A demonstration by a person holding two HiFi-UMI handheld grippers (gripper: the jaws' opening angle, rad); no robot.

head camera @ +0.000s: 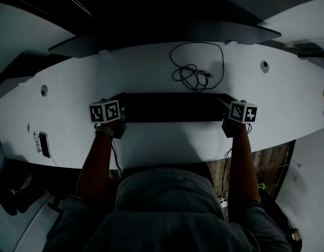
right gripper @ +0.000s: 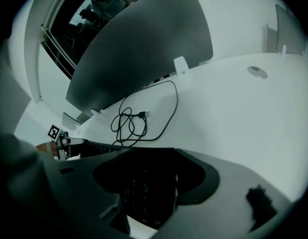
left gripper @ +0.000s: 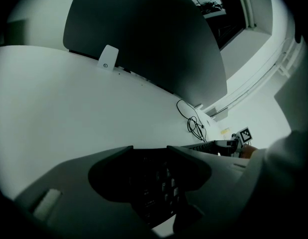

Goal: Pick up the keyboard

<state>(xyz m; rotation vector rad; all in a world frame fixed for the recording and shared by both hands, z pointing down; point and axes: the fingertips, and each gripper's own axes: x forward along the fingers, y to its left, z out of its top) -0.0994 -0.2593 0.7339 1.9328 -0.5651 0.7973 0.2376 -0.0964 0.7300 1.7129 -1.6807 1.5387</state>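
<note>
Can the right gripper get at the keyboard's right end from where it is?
Likely yes. The right gripper has its tongs apart astride the keyboard at that end, nothing else between them; the cable lies clear behind. Whether they press yet is unclear.

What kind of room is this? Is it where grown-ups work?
Most likely an office. There is a long white desk with a cable hole, grey divider screens standing along its back, and a black keyboard and a loose cable lying on it.
</note>
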